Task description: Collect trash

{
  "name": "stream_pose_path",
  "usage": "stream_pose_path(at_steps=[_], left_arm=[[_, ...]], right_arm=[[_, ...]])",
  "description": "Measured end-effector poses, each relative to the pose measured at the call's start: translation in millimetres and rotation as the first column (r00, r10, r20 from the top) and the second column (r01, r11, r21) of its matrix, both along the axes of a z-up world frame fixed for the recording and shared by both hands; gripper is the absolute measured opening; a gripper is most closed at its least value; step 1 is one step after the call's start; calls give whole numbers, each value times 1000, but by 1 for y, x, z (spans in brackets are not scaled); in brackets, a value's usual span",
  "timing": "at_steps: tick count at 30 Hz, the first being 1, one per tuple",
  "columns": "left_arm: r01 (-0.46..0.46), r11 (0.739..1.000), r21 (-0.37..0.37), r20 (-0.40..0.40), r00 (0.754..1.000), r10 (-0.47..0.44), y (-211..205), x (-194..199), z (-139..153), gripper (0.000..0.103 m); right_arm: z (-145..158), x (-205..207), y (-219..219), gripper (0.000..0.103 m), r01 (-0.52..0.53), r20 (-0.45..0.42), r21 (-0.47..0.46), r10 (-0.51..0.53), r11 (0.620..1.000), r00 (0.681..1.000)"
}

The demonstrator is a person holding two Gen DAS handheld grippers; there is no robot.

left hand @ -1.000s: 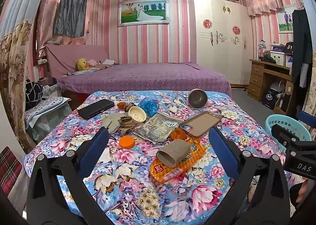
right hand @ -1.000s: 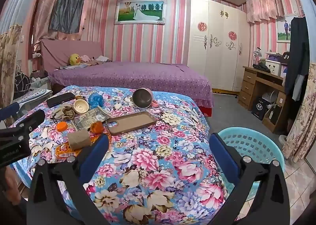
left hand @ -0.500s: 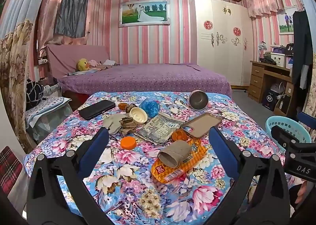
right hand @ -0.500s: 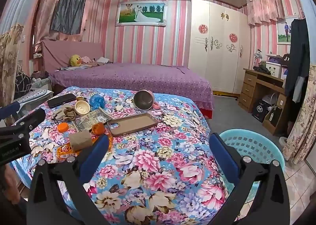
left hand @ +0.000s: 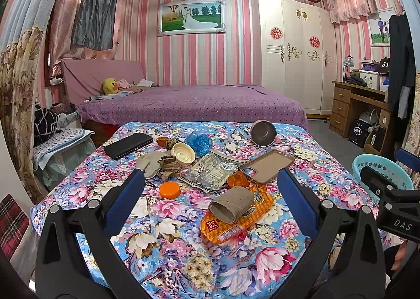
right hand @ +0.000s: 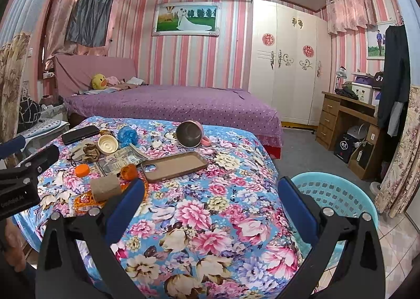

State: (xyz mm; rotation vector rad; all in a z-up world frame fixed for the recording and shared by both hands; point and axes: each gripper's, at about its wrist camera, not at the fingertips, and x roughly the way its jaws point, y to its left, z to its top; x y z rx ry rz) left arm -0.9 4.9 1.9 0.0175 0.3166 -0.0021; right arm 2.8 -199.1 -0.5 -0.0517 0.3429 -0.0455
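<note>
Trash lies on the floral tablecloth [left hand: 168, 236]: a cardboard tube [left hand: 231, 207] on an orange snack wrapper [left hand: 236, 220], an orange cap [left hand: 170, 190], a silver wrapper [left hand: 212, 173], a crumpled blue bag [left hand: 198, 141], a cream lid [left hand: 183, 153] and brown scraps [left hand: 169, 165]. My left gripper [left hand: 210, 188] is open and empty, just short of the tube. My right gripper [right hand: 210, 194] is open and empty over the table's right part, with the tube [right hand: 105, 188] to its left. A turquoise basket [right hand: 338, 199] stands on the floor at the right.
A black phone [left hand: 128, 144], a brown phone case [left hand: 267, 165], a tipped metal mug [left hand: 263, 133] and a grey cloth [left hand: 149, 165] also lie on the table. A purple bed [left hand: 189, 105] is behind. A wooden desk [right hand: 349, 120] is at the right.
Both views have pulled back and risen very slightly; the table items sit a little lower and farther. Both grippers remain open and empty.
</note>
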Motion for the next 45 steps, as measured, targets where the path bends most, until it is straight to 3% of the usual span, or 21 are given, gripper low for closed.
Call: stream_pose_path(at_steps=[45], left_arm=[[-1,1000,-5,0,1000,1,0,0,-1,98]], right_arm=[[0,0,-5,99,20,10,1,-20,1000,1000]])
